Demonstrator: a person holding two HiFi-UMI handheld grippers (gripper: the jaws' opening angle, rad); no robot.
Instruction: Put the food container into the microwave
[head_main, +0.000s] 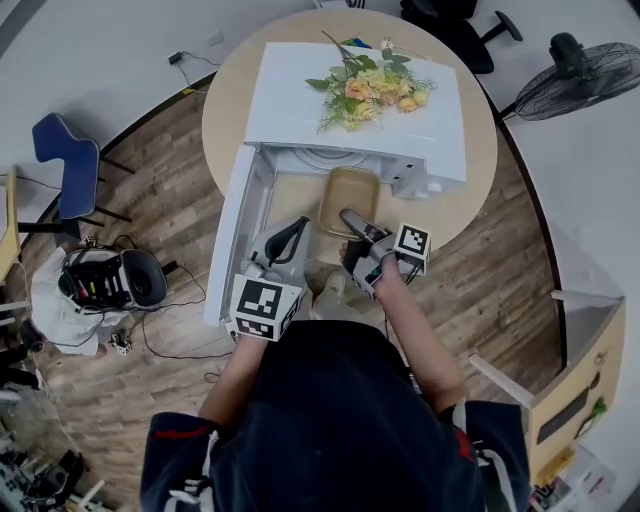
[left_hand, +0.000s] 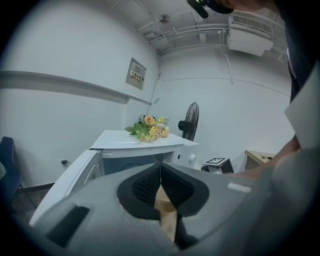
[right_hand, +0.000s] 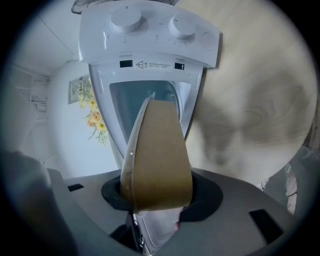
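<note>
A brown food container (head_main: 348, 196) with a clear lid hangs at the mouth of the open white microwave (head_main: 290, 95), and my right gripper (head_main: 352, 222) is shut on its near rim. In the right gripper view the container (right_hand: 160, 160) stands edge-on between the jaws of my right gripper (right_hand: 155, 205), pointing at the microwave cavity (right_hand: 135, 100). The microwave door (head_main: 232, 240) swings out to the left. My left gripper (head_main: 292, 232) hovers between the door and the container with its pads (left_hand: 150, 185) together. No held object shows there.
Artificial flowers (head_main: 370, 90) lie on top of the microwave, which stands on a round wooden table (head_main: 470, 190). A floor fan (head_main: 580, 85), a blue chair (head_main: 65, 160), a bag with gear (head_main: 110, 280) and a wooden cabinet (head_main: 580, 390) surround the table.
</note>
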